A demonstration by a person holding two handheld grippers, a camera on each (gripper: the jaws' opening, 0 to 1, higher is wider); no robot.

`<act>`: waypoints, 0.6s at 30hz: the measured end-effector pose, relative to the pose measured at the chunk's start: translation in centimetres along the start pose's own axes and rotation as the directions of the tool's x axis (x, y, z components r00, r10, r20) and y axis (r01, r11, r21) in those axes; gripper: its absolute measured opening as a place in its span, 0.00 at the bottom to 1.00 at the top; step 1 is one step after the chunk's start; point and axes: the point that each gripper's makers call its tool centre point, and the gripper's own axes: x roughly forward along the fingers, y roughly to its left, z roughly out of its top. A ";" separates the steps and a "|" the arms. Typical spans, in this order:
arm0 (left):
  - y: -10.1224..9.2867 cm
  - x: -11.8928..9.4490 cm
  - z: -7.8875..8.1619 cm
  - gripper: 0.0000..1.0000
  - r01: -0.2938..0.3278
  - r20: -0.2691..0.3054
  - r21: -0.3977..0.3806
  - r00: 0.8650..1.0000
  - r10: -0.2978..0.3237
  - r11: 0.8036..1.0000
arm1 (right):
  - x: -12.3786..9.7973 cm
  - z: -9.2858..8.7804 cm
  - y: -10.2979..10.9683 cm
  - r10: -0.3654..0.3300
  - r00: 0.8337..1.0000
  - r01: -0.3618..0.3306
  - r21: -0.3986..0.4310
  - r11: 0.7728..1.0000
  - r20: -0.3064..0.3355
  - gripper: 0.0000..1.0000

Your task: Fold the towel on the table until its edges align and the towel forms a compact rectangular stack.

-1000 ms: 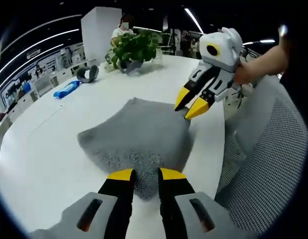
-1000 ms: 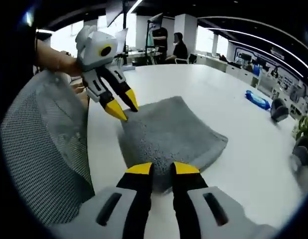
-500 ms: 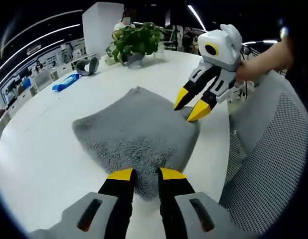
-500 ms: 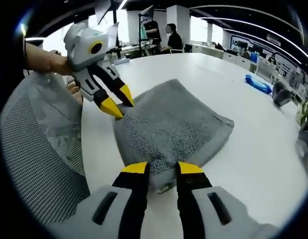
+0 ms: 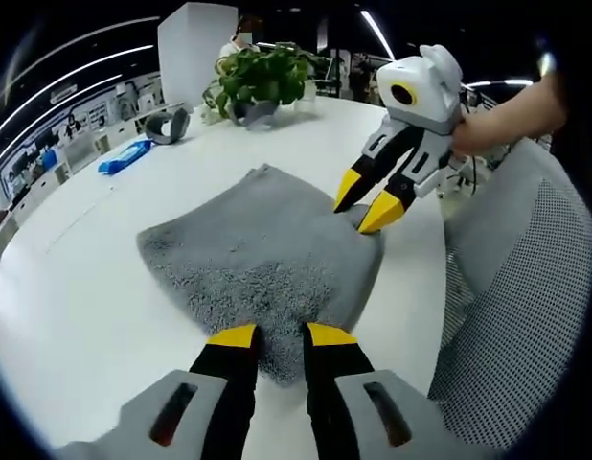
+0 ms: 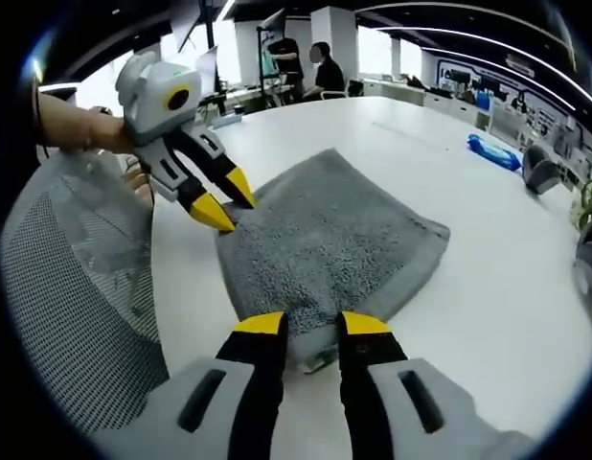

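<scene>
Towel (image 5: 262, 264) lies mid-frame on the table (image 5: 76, 297), already folded into a thick pad with edges roughly aligned. Left gripper (image 5: 281, 335) and right gripper (image 6: 301, 324) sit at its near corners, jaws apart, nothing clamped. Likely only final squaring left.

Since a second ago, the raised grey towel (image 5: 267, 264) is lowered flat onto the white table (image 5: 76, 287), and the right gripper (image 6: 310, 326) jaws are spread slightly wider at its near edge.

Grey towel (image 5: 262, 254), folded, flat on table (image 5: 76, 287)
</scene>
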 end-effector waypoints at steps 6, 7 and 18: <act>1.8 1.0 0.8 0.18 -0.011 -0.007 0.026 1.000 0.012 1.000 | 0.7 0.7 -1.6 -0.009 1.000 0.009 0.005 1.000 -0.003 0.19; 2.2 1.2 0.9 0.18 -0.014 -0.005 0.039 1.000 0.015 0.999 | 0.9 0.9 -2.0 -0.009 1.000 0.009 0.008 1.000 -0.003 0.19; 5.2 2.9 2.2 0.18 0.014 -0.035 0.001 0.999 -0.014 1.000 | 2.2 2.2 -5.0 -0.029 1.000 0.029 0.018 0.999 -0.005 0.19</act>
